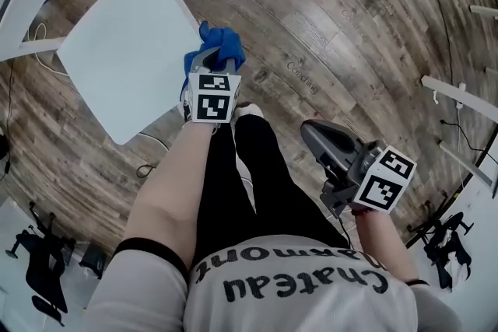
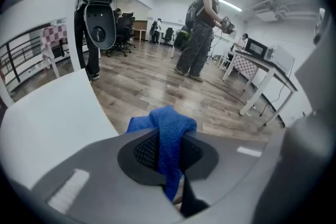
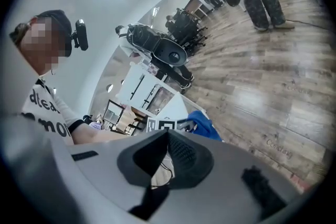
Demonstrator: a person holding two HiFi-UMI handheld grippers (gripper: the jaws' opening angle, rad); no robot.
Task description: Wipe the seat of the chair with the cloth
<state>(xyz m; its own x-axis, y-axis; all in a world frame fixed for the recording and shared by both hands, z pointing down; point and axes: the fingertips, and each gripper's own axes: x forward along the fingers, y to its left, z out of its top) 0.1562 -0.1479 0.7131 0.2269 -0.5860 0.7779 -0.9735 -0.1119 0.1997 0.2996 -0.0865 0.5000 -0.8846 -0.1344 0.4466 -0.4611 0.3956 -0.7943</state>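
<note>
Right tool (image 1: 307,128), low at right, is closed on nothing while left tool (image 1: 208,58) clamps the blue cloth (image 1: 224,41) just beside the white chair seat (image 1: 124,50) at upper left, so wiping seems yet to come.

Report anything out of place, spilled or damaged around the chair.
Nothing stands out. The white square chair seat looks unmarked and undamaged. The blue woven cloth is bunched in the left gripper beside the seat's edge, and the right gripper is shut and empty.
</note>
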